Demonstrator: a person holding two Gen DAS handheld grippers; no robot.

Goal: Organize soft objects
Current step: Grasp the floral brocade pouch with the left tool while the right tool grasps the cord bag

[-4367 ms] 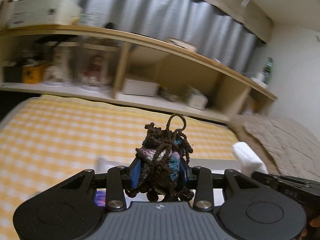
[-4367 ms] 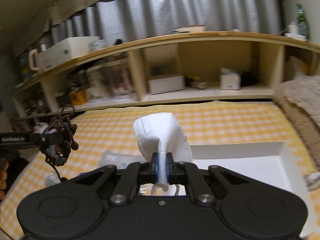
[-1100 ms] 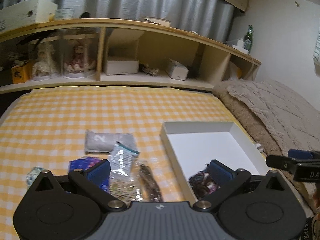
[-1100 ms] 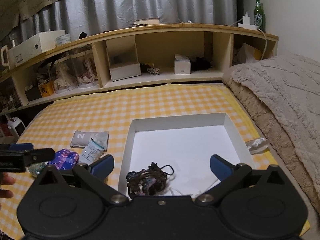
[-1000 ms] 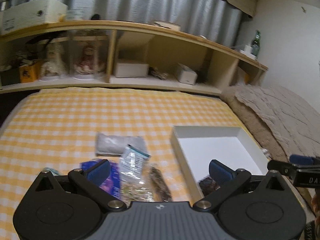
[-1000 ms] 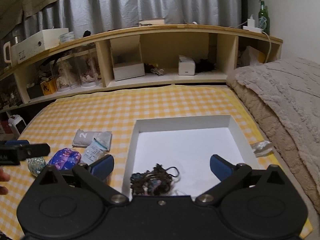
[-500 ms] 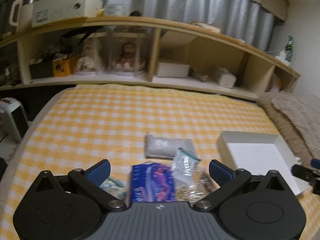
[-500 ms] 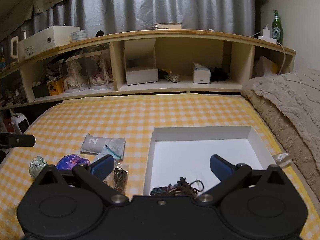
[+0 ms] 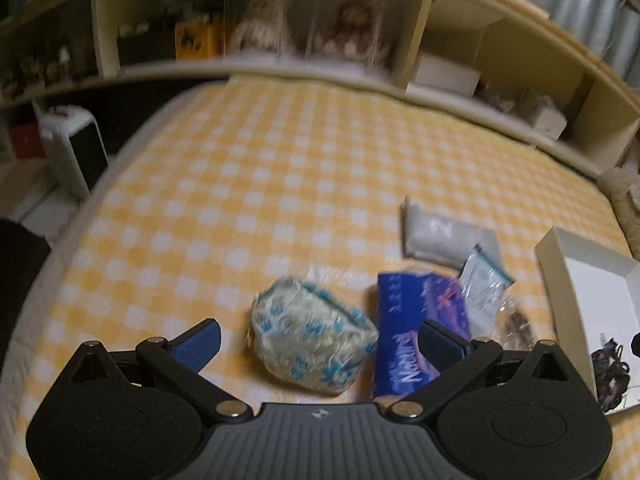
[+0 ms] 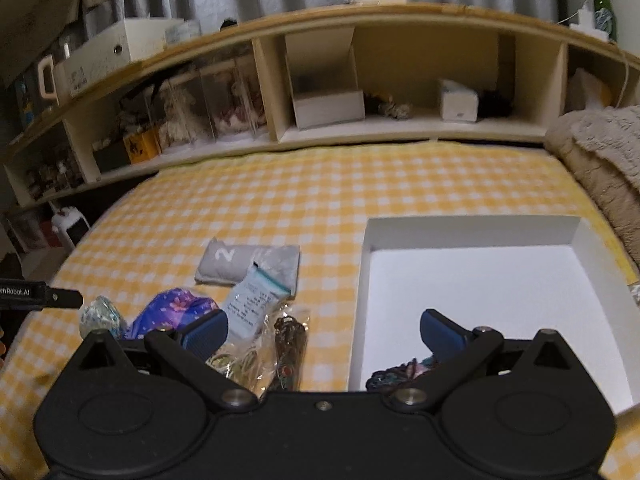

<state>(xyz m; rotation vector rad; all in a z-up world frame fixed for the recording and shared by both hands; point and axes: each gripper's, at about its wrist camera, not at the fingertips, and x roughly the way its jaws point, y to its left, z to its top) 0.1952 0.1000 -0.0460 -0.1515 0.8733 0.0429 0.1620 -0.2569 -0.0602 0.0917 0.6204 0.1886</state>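
The left gripper point(image 9: 318, 338) has its two blue fingers spread wide and holds nothing. Between those fingers, down on the yellow checked cloth point(image 9: 280, 168), lies a soft round bundle point(image 9: 310, 346) with blue flowers on it. Just beside the bundle is a purple and blue packet point(image 9: 416, 332), and it looks like the two touch. Past the packet lie a small clear bag with a paper label point(image 9: 486, 284) and a grey pouch point(image 9: 444, 234) with the number 2 on it. The right gripper point(image 10: 324, 330) is spread wide too and holds nothing. It hangs over the near left edge of the white box point(image 10: 480, 236). In the near corner of the box lies a dark knitted tangle point(image 10: 396, 376). To the left of the box, a clear bag of rubber bands point(image 10: 240, 360) and a small brown thing in plastic point(image 10: 290, 344) lie on the cloth. Behind it all stands a wooden shelf point(image 10: 400, 16) with boxes and dolls.
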